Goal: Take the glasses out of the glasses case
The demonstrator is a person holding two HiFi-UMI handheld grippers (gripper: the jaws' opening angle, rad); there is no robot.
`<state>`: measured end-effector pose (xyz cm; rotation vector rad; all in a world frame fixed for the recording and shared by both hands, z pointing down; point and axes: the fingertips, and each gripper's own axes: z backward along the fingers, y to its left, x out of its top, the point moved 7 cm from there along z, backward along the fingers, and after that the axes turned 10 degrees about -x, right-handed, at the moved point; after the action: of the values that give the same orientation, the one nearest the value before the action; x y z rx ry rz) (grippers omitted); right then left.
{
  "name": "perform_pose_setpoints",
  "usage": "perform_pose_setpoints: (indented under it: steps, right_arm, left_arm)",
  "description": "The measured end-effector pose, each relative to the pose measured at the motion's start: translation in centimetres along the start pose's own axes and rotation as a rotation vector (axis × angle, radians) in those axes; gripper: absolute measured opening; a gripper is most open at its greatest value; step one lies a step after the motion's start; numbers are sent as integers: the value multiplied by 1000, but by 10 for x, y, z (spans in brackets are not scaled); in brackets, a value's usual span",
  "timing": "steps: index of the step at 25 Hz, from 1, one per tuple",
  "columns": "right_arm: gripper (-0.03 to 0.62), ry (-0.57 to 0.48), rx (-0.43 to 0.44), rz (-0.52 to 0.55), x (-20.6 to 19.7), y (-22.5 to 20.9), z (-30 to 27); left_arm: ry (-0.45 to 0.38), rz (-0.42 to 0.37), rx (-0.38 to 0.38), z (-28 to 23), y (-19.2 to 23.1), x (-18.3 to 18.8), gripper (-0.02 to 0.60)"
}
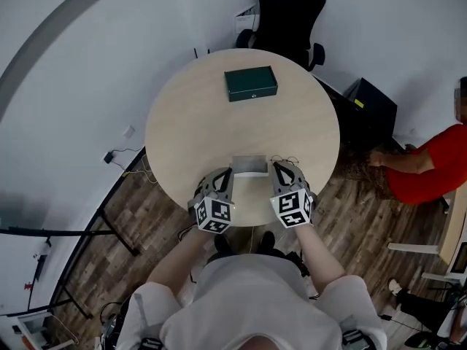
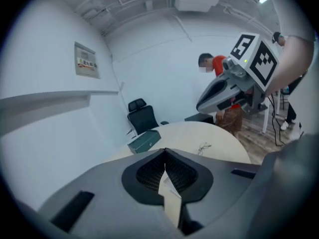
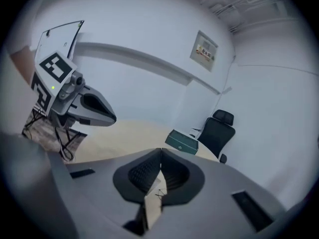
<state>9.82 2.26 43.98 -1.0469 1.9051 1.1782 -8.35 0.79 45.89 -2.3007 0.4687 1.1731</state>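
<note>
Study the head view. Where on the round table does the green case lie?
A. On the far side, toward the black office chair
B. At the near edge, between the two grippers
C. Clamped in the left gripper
A: the green case lies on the far side of the round table, close to the black chair.

the glasses [image 2: 203, 147] are too small to make out, the person in red [image 1: 427, 168] cut off

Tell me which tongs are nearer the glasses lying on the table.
Right. The right tongs have their tips just short of the glasses, which lie right ahead of them. The left tongs are off to the glasses' left, clearly farther away.
</note>
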Motion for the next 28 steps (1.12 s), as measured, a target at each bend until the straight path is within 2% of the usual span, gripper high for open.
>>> perform_pose_setpoints:
  steps: [3,8,15,17,20,24,28]
  right_arm:
    - [12,-45,-29,-142,11,-1,17]
    - [14,-126,-77,-271,29,-4,48]
    - [14,-226,-114,-436,44,-8,90]
    - [12,-253,-113,-449,50,-4,97]
    - [12,-282,-114,-444,58,3,103]
    - [14,-298,-128,-436,62,6,108]
    - [12,-312,-134,-434,67,6,111]
  left_arm:
    - [-99,69,35,22,1,14,9]
    - [-243,188,51,57,3,40,9]
    - [-398,260,157,104,-1,62,9]
    - [-447,258,186,115,-1,66,9]
    - [-471,249,209,124,-2,69,9]
    - [-491,301,194,126,-3,69,9]
    - [-502,287,197,130,-3,73,9]
